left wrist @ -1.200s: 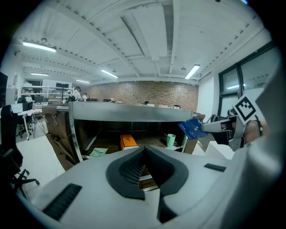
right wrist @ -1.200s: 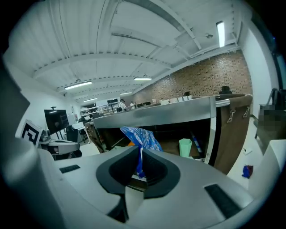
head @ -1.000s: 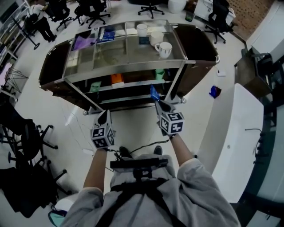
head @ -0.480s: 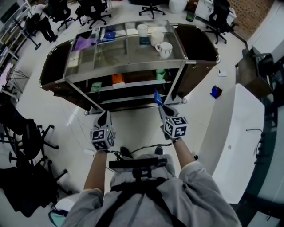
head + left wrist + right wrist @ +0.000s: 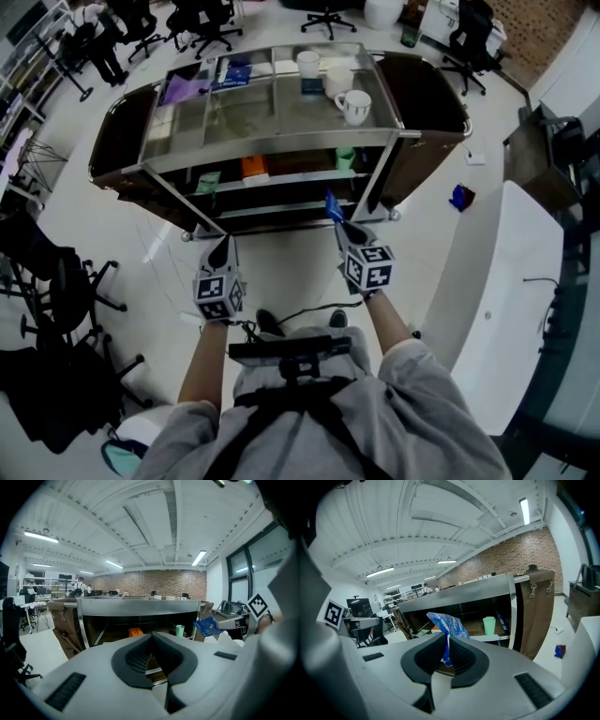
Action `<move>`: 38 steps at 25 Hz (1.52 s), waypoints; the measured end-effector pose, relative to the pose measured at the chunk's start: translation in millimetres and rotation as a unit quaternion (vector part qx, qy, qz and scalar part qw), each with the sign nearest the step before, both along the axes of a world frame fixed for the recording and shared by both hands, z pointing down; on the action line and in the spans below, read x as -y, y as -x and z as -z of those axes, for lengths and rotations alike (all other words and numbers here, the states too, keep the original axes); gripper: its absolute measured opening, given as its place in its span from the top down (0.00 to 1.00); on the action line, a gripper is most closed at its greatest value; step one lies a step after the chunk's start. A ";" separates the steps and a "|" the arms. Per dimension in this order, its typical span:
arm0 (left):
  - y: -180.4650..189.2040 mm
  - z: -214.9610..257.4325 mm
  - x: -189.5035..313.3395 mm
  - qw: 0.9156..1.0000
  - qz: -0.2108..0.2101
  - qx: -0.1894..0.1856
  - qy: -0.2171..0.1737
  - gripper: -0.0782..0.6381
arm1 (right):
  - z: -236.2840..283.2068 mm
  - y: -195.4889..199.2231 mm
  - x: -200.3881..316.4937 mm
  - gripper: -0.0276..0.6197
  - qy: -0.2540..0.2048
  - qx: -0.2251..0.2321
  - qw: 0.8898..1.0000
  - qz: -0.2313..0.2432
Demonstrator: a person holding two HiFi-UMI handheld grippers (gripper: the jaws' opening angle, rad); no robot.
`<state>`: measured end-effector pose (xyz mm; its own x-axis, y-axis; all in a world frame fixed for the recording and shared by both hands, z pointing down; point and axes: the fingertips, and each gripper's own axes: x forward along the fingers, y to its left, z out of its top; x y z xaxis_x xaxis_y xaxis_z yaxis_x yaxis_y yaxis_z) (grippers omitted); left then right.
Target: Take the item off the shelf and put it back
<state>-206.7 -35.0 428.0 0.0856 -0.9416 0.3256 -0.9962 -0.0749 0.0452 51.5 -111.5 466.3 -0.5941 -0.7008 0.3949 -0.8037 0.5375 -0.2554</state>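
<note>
Tightly, ribbed fingers (image 5: 429, 658) of the right gripper (image 5: 443, 641) pinch a crinkled blue packet (image 5: 449, 623).

One cart (image 5: 281, 152), three white cups (image 5: 307, 64) (image 5: 334, 81) (image 5: 354, 105), one green cup (image 5: 345, 157), one orange box (image 5: 253, 169), one blue packet (image 5: 446, 623)

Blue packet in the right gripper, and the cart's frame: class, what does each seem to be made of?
Blue packet: likely thin plastic or foil film, glossy; it creases and bends where the right gripper pinches it.
Cart frame: apparently stainless steel, brushed; grey sheen with light reflections.
</note>
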 end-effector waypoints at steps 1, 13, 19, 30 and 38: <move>0.6 -0.9 -0.4 1.000 0.001 0.000 0.002 0.88 | -0.9 2.1 1.1 0.91 0.000 -0.003 1.000 0.003; -7.6 -24.3 20.9 0.999 -0.015 0.005 0.040 0.88 | -25.8 38.3 50.8 0.91 -0.021 -0.083 0.995 0.046; -12.7 -54.8 51.2 0.997 -0.035 0.006 0.066 0.88 | -50.4 67.5 94.8 0.91 -0.038 -0.137 0.987 0.069; -15.7 -104.3 118.7 0.995 -0.050 0.016 0.079 0.88 | -115.9 97.4 174.0 0.91 -0.052 -0.196 0.975 0.086; -14.0 -144.7 153.2 0.995 -0.041 0.008 0.086 0.88 | -148.6 119.2 221.8 0.91 -0.102 -0.268 0.953 0.095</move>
<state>-192.7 -188.2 572.7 0.1524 -0.8625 0.4826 -0.9879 -0.1479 0.0477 -67.7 -333.3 614.9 -0.4695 -0.6952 0.5442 -0.6722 0.6811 0.2902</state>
